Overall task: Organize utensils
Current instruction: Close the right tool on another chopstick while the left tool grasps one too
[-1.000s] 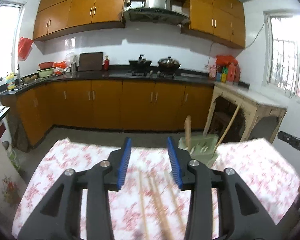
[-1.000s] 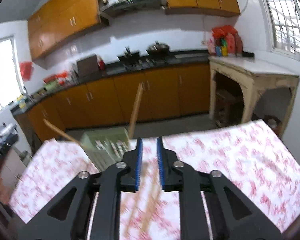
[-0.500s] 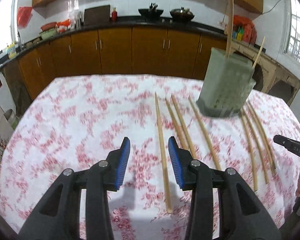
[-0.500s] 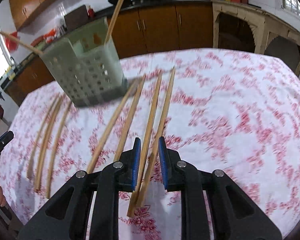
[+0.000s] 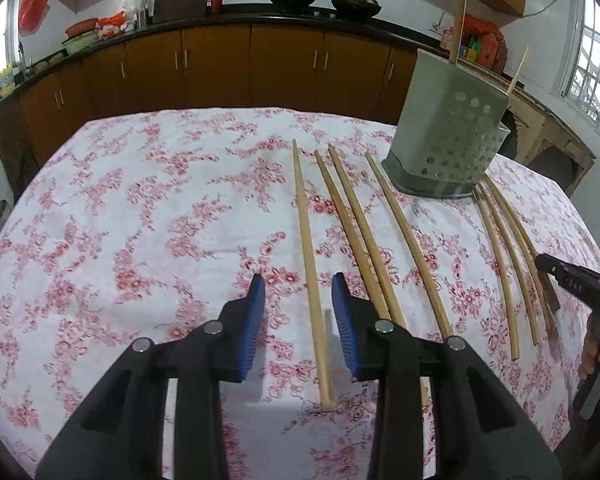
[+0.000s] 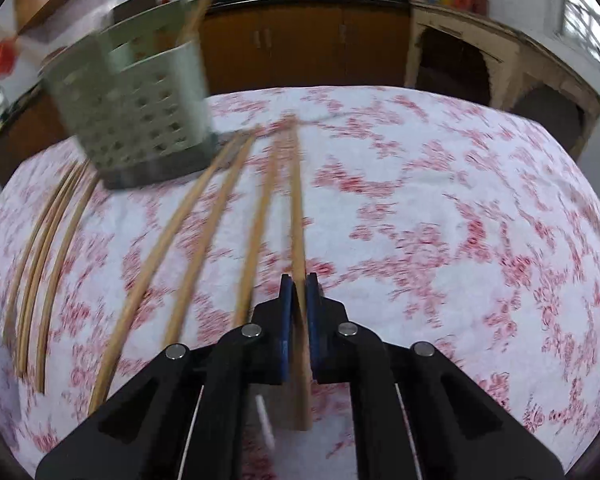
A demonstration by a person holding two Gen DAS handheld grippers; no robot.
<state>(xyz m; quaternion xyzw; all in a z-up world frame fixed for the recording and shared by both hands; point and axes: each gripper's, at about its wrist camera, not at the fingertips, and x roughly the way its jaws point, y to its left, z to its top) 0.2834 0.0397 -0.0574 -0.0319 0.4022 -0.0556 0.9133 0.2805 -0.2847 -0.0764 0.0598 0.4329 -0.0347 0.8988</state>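
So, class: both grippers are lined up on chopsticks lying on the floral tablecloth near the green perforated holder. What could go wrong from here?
1. The left gripper is open astride one chopstick, but its neighbour lies close beside the right-hand finger, which may knock or trap it.
2. The right gripper looks nearly shut around a chopstick near its end; held there, the long free length could swing or slip.
3. The utensil holder stands close by with chopsticks against its base, so a lifted stick could nudge it.

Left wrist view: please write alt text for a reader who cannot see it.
The left tongs hang open over one wooden chopstick lying on a floral tablecloth. More chopsticks lie to its right, on both sides of a grey-green perforated utensil holder with chopsticks standing in it. Kitchen cabinets fill the background.
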